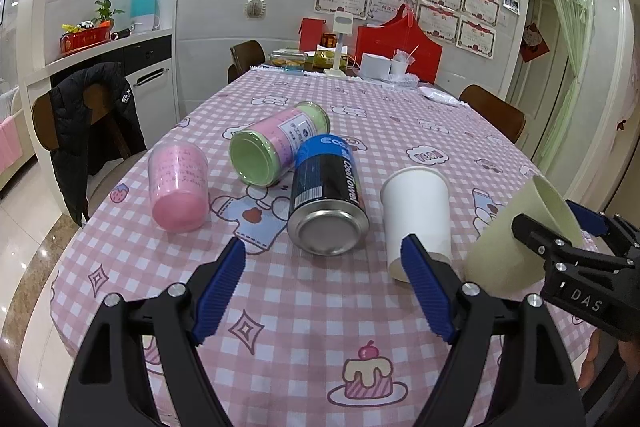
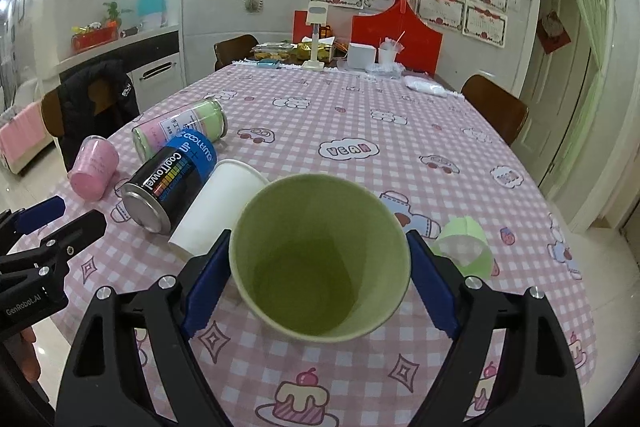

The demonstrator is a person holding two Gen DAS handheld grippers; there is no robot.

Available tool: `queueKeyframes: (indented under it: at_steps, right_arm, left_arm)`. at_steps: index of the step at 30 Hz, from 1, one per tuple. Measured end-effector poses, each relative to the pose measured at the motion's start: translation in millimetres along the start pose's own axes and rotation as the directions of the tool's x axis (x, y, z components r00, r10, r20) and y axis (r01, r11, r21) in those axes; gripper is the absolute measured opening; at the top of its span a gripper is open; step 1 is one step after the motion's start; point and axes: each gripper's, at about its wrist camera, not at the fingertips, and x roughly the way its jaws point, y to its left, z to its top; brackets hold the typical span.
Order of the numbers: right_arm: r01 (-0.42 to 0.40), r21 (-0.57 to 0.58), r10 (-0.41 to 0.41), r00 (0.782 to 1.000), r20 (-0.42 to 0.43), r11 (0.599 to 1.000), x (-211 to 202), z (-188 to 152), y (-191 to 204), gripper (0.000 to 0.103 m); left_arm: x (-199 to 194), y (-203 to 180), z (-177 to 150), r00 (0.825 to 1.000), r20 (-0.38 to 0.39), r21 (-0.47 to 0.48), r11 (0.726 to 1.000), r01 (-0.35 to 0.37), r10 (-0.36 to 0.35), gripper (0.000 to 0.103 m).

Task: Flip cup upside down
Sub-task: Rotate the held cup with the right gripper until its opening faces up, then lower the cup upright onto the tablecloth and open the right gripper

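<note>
My right gripper (image 2: pixel 320 267) is shut on a pale green paper cup (image 2: pixel 320 263), its open mouth tilted toward the camera; the blue pads press its two sides. In the left wrist view the same green cup (image 1: pixel 508 251) leans at the right edge, held by the right gripper (image 1: pixel 560 231). A white paper cup (image 1: pixel 418 219) stands upright on the table just left of it; it also shows in the right wrist view (image 2: pixel 216 203). My left gripper (image 1: pixel 324 287) is open and empty, low over the tablecloth in front of the cans.
A blue-black can (image 1: pixel 326 195), a pink-green tin (image 1: pixel 276 147) and a pink clear cup (image 1: pixel 178 187) lie on the pink checked tablecloth (image 1: pixel 304 307). A small green cup (image 2: pixel 466 247) lies right of my right gripper. Chairs (image 1: pixel 494 111) and clutter stand at the far end.
</note>
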Motion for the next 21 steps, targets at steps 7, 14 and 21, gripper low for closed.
queueKeyframes:
  at_steps: [7,14,21]
  right_arm:
    - [-0.001,-0.002,0.001,1.000,-0.006,1.000,-1.6,-2.2,1.1,0.080]
    - [-0.008,-0.005,0.008,1.000,-0.004,1.000,-1.4,-4.4,5.3,0.080]
    - [-0.024,-0.004,0.025,0.999,0.040,1.000,-7.7,-5.3,6.0,0.080]
  left_arm:
    - [0.0,-1.5,-0.5,1.000,-0.002,0.003,1.000,-0.002,0.002,0.079]
    - [-0.5,-2.6,-0.7,1.000,-0.001,0.006,1.000,-0.003,0.003,0.079]
    - [-1.4,-3.1,-0.5,1.000,0.002,0.005,1.000,0.002,-0.002,0.079]
